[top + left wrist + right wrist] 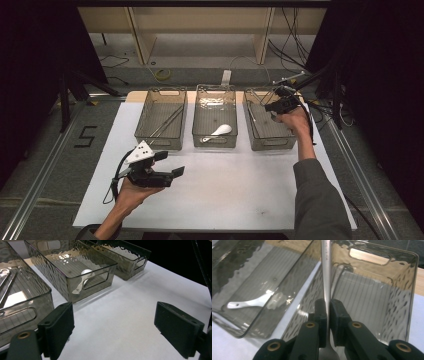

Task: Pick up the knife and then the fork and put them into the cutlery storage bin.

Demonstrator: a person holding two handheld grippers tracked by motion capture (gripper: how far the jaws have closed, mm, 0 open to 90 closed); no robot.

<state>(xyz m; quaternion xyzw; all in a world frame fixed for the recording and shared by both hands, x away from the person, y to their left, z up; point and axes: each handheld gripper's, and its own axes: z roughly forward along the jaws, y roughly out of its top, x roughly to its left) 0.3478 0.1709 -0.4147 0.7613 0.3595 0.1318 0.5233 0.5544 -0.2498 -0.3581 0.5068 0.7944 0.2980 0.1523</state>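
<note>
Left to right across the white-topped desk. On the grey floor at far left, black tape forms a figure "5", the one legible mark in the high view.

The left gripper hovers over the bare near part of the desk with its black fingers wide apart and nothing between them, probably parked clear of the work.

Three smoked, ripple-walled clear plastic bins stand in a row along the far edge, apparently one per kind of cutlery. The left bin holds long thin metal sticks, likely chopsticks. The middle bin holds a white ceramic soup spoon, bowl to the right.

The right bin sits under the right gripper, held above its far end. The fingers are clamped together on the slim handle of a stainless-steel utensil, with the broad end at the bottom of the right gripper view and the handle pointing away into the bin; the grip suits lowering it lengthwise. Stamped lettering on the handle is too small to read.
</note>
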